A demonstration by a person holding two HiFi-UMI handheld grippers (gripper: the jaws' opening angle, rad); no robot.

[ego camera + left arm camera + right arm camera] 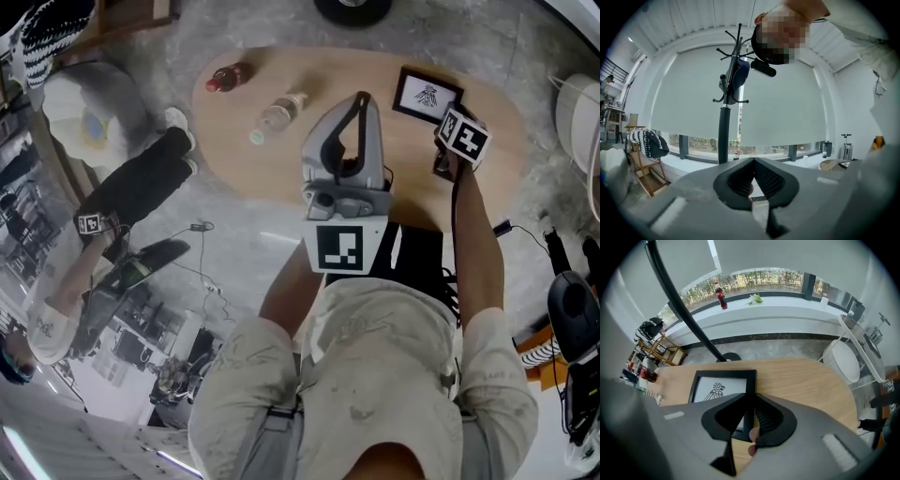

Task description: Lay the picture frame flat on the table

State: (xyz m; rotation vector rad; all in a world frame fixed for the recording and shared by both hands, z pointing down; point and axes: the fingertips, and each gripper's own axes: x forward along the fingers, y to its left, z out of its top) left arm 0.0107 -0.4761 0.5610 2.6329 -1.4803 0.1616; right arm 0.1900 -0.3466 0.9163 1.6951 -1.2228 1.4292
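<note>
The right gripper (751, 399) was clamped on the right side bar of the picture frame (722, 386), with one jaw on each face of the bar. It pointed steeply down at the wooden table (801, 380). A grip on one side edge left the printed face uncovered and gave the hand control of the frame's tilt, which suits lowering it onto its back. The frame was over the far right part of the table, face toward the camera and low to the surface. No view showed whether its back was fully down. The task was judged nearly complete: the frame needed to settle flat before the jaws let go.

The left gripper (753, 160) was closed with nothing between its jaws. It was held roughly level above the near table edge, pointing toward the window and away from the frame. It was judged idle and kept out of the working area.

Containers:
- Red-capped bottle (228, 77), far left of the table: dark red contents.
- Clear plastic bottle (281, 111), beside it and apparently on its side: contents could not be determined.
- Cola bottle (721, 297), upright on the windowsill (787, 303): dark liquid.

All three were well apart from the frame.
</note>
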